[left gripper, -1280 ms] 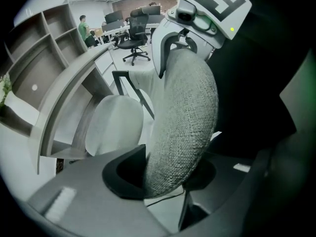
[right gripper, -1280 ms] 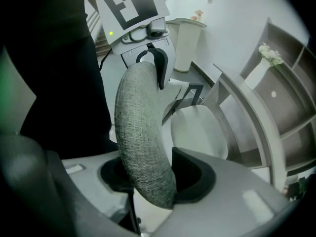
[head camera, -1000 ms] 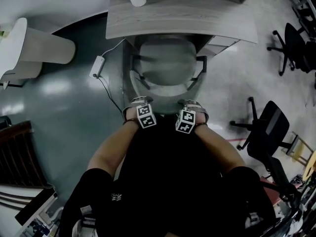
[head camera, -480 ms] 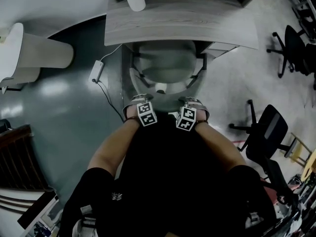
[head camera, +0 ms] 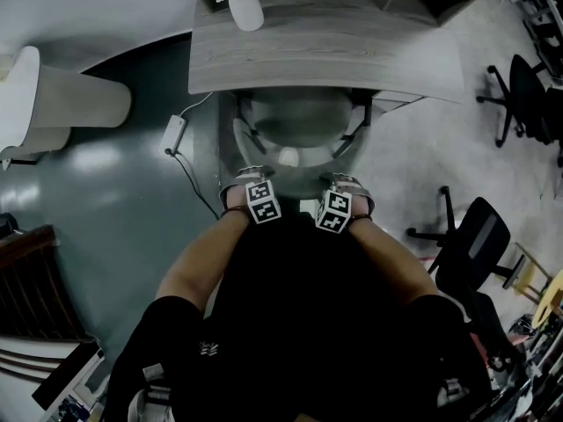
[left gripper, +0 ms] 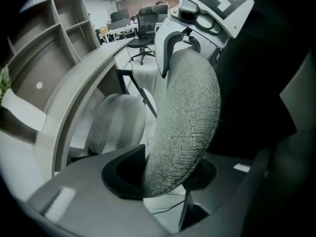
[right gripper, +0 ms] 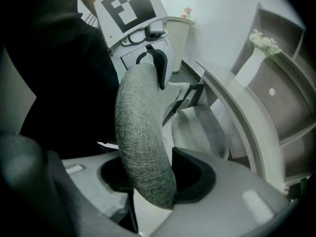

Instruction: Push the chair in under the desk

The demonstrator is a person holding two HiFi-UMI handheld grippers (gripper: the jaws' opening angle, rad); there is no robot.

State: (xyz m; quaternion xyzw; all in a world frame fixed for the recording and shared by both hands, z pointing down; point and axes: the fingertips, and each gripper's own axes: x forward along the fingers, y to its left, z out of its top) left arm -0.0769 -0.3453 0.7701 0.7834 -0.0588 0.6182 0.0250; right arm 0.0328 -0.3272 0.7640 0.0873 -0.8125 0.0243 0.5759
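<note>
A chair with a grey fabric seat (head camera: pixel 299 117) stands in front of the grey wooden desk (head camera: pixel 325 55), its seat partly beneath the desk's front edge. Both grippers hold the top rim of the padded backrest (left gripper: pixel 190 107). My left gripper (head camera: pixel 249 190) is shut on the rim's left part, which fills the gap between the dark pads (left gripper: pixel 123 169). Further right, my right gripper (head camera: pixel 345 192) is shut on the same rim (right gripper: pixel 140 132). Beyond the jaws I see the seat (right gripper: pixel 200 127) and a black armrest strut (right gripper: pixel 190 95). The person's body hides the chair's base.
A white vase with flowers (head camera: pixel 244 7) stands on the desk at the back left. A white bin (head camera: pixel 66 95) is at the left, and a power adapter with cable (head camera: pixel 174 133) lies on the floor. Black office chairs (head camera: pixel 475 244) stand at the right.
The chair has slid toward the desk with both grippers on its backrest; more of the seat now lies under the desk's edge. The vase has come further into view.
</note>
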